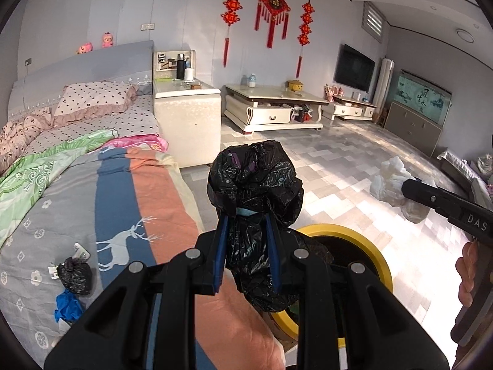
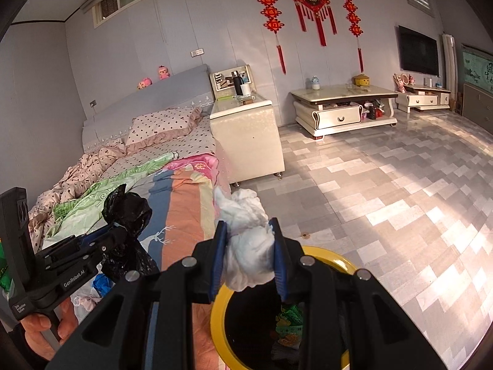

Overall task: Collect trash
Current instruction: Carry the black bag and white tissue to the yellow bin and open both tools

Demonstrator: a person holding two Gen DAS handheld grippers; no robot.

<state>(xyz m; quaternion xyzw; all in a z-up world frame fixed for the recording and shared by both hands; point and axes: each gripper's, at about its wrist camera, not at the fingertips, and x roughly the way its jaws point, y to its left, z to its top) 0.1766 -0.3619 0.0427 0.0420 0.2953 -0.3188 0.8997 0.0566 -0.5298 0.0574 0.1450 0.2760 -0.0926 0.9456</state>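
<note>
My left gripper (image 1: pixel 247 217) is shut on a crumpled black plastic bag (image 1: pixel 255 175), held above the bed's edge beside a yellow-rimmed trash bin (image 1: pixel 374 242). My right gripper (image 2: pixel 247 224) is shut on a wad of white tissue (image 2: pixel 246 246), right over the bin's yellow rim (image 2: pixel 220 305); green wrappers (image 2: pixel 288 322) lie inside. In the right wrist view the left gripper (image 2: pixel 118 229) with its black bag (image 2: pixel 129 208) is at the left. In the left wrist view the right gripper (image 1: pixel 406 186) and the tissue (image 1: pixel 386 182) are at the right. A small black bag (image 1: pixel 75 274) and a blue scrap (image 1: pixel 67 306) lie on the bed.
The bed (image 1: pixel 148 191) with its striped quilt fills the left. A white nightstand (image 1: pixel 188 114) stands at its head. A low cream table (image 1: pixel 271 108) and a TV (image 1: pixel 354 67) line the far wall. Tiled floor (image 2: pixel 385 200) stretches to the right.
</note>
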